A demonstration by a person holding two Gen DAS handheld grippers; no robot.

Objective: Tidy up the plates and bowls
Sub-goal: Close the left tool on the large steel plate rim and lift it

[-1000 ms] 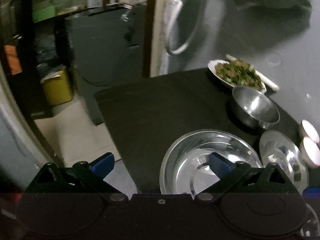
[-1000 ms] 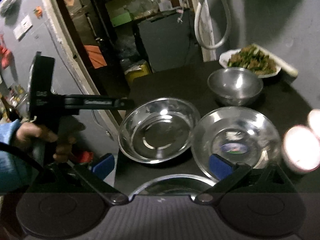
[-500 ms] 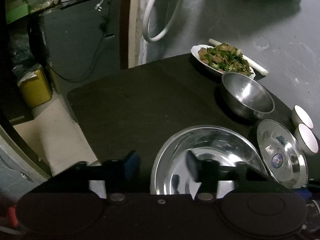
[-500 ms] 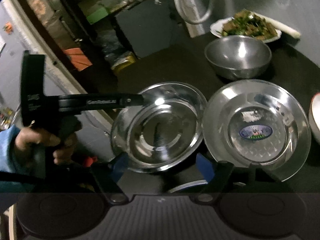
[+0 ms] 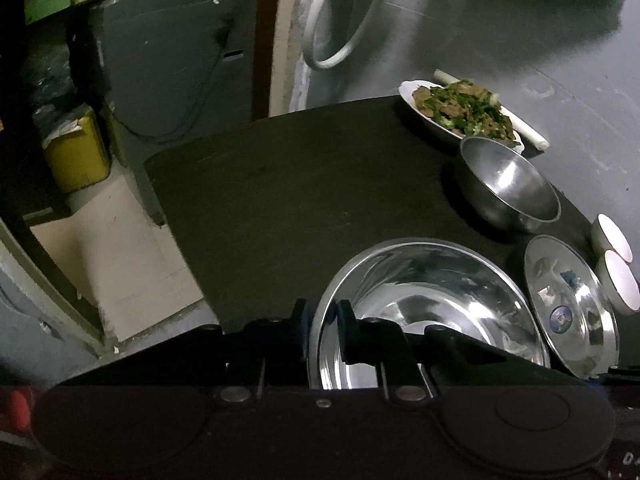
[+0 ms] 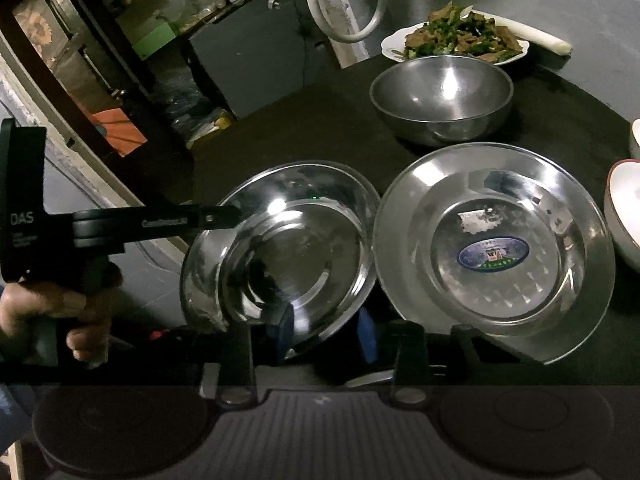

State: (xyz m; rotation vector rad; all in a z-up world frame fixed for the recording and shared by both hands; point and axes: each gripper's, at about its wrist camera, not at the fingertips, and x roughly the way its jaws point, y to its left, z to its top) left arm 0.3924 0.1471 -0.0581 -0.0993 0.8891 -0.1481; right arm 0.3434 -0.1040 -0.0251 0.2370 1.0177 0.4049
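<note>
- While my left gripper (image 5: 322, 320) closes, its jaws pinch the near-left rim of the shallow round steel plate (image 5: 432, 304) on the black tabletop (image 5: 280, 184)
- My right gripper (image 6: 326, 334) also closing, same plate's near rim between its blue pads (image 6: 285, 330); contact I cannot tell
- Stickered steel plate (image 6: 494, 252) just beside, deep steel bowl (image 6: 442, 98) behind

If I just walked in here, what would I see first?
Probably the shiny steel dish at the near edge of the dark table, with the left gripper and the right gripper both closing on its rim. Beside it lies a steel plate with a blue sticker, and at the far end sits a white plate of green and brown food.
</note>
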